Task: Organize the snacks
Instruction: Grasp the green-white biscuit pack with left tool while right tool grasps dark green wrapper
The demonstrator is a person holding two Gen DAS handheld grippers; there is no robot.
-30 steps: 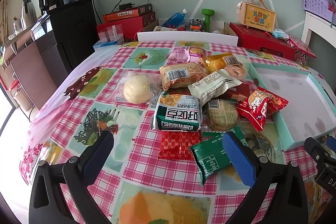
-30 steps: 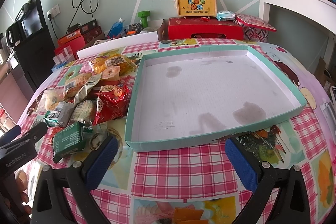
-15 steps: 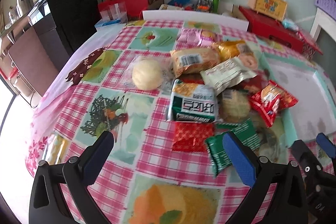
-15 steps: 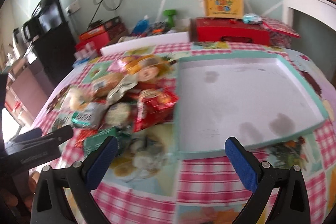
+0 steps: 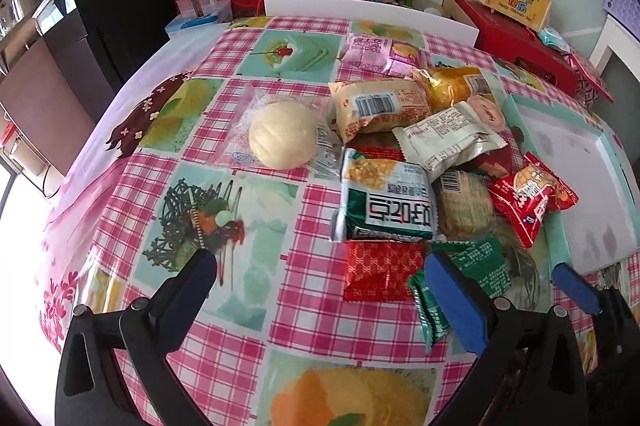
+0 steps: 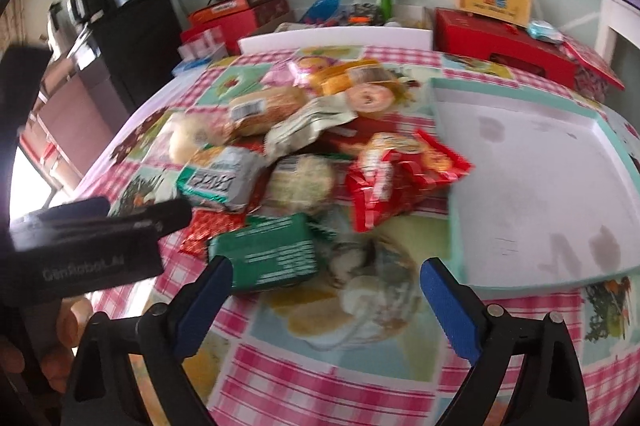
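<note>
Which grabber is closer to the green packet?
Right. The right gripper, closing with nothing between its jaws, has the green packet just ahead by one finger. The left gripper sits beside it, open.

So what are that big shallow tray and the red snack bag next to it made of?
The tray looks like cardboard: matte white floor with darker stains, thin teal walls with folded corners. The red snack bag looks like glossy plastic or foil film: it crinkles, catches the light and has crimped ends. Neither is certain from looks alone.
</note>
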